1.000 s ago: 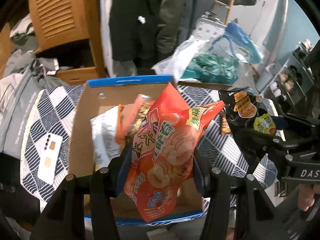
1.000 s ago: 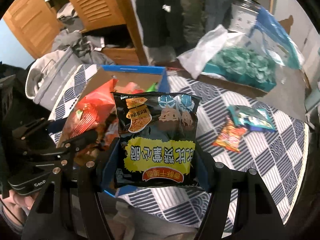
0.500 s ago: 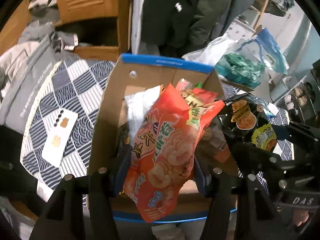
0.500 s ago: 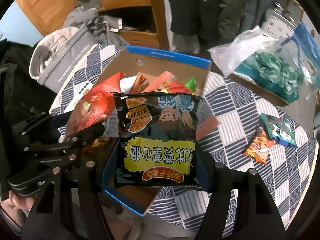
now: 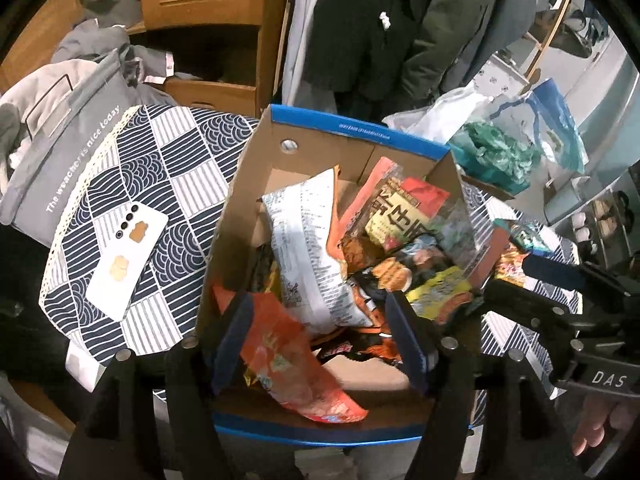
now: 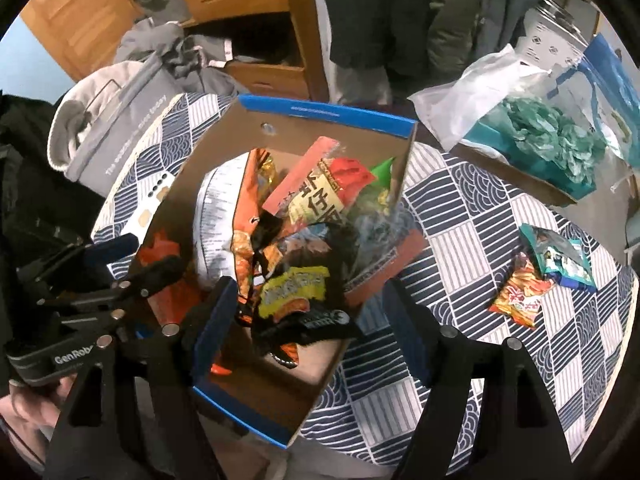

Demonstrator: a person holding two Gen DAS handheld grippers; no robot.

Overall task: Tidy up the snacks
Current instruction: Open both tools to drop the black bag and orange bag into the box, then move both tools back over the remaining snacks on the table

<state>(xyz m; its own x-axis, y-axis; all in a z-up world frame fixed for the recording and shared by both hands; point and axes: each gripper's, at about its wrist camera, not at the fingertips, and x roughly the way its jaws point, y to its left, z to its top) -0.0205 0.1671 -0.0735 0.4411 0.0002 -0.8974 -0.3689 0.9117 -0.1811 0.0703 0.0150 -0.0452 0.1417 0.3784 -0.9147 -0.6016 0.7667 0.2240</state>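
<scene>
Snack bags are light, crinkly and slippery: both grippers' jaws are opening, the left gripper [image 5: 320, 336] dropping the orange bag [image 5: 288, 356], the right gripper [image 6: 308, 320] the black bag [image 6: 300, 280], into the cardboard box [image 5: 356, 130]. Two packets [image 6: 544, 272] beside the box want pinching by a sealed edge.

The box [image 6: 332, 116] sits on the tabletop [image 6: 472, 208] with snack bags [image 6: 320, 196] in it. Two small packets [image 6: 540, 276] lie near the right edge; a phone [image 5: 128, 256] lies near the left edge.

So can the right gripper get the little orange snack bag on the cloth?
Probably yes. The orange snack bag lies uncovered on the tablecloth, beside the box, and the right gripper is opening.
</scene>
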